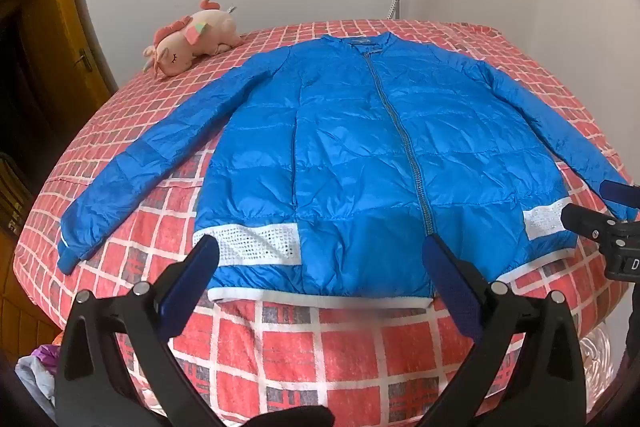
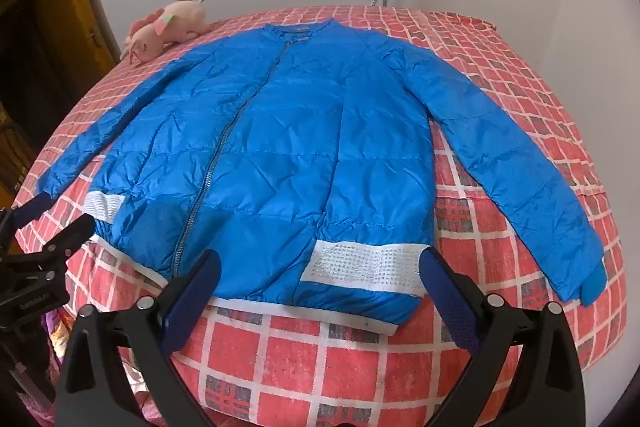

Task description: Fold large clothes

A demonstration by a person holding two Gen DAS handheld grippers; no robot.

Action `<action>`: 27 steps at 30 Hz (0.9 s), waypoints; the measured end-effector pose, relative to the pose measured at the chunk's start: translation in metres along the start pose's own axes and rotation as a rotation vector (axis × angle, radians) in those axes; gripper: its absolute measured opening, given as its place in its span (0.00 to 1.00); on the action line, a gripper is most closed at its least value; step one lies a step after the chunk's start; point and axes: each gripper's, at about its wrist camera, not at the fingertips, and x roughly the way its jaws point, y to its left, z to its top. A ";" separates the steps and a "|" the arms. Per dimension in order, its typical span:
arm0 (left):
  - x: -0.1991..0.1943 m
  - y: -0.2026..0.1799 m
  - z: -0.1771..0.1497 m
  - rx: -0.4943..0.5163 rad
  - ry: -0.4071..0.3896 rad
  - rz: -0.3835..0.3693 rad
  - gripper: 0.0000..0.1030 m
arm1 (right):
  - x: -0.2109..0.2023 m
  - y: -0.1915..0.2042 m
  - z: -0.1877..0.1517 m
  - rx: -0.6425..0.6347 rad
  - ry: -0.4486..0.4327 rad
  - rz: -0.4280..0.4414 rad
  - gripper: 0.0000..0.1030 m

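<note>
Both grippers, your left gripper [image 1: 320,259] and right gripper [image 2: 320,271], gape wide and empty above the hem of the blue jacket [image 1: 384,147], spread flat on the checked bed [image 1: 320,347]. Start with a sleeve, probably pinching near its cuff [image 2: 592,287], and draw it across smoothly.

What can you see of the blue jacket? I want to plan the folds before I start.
The blue jacket lies flat, front up, on the red checked bedspread, collar toward the wall, hem toward the cameras. It looks like thin, crinkly quilted fabric. The grey zipper is closed. White mesh-like panels sit low on both sides above a white hem band. Both sleeves spread out and down, cuffs on the bedspread. The open left gripper and right gripper hover near the hem, gripping nothing.
</note>
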 end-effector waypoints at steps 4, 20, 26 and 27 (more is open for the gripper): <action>0.000 0.000 0.000 0.000 0.001 0.001 0.97 | 0.000 0.000 0.000 -0.001 -0.002 0.002 0.96; -0.001 0.000 -0.001 0.000 -0.002 0.000 0.97 | 0.001 0.001 -0.001 -0.004 -0.007 -0.003 0.96; -0.001 0.001 -0.001 0.002 -0.001 0.001 0.97 | 0.001 0.001 -0.001 -0.004 -0.006 -0.003 0.96; -0.001 0.001 -0.001 0.002 -0.001 0.001 0.97 | 0.001 0.001 -0.001 -0.004 -0.007 -0.003 0.96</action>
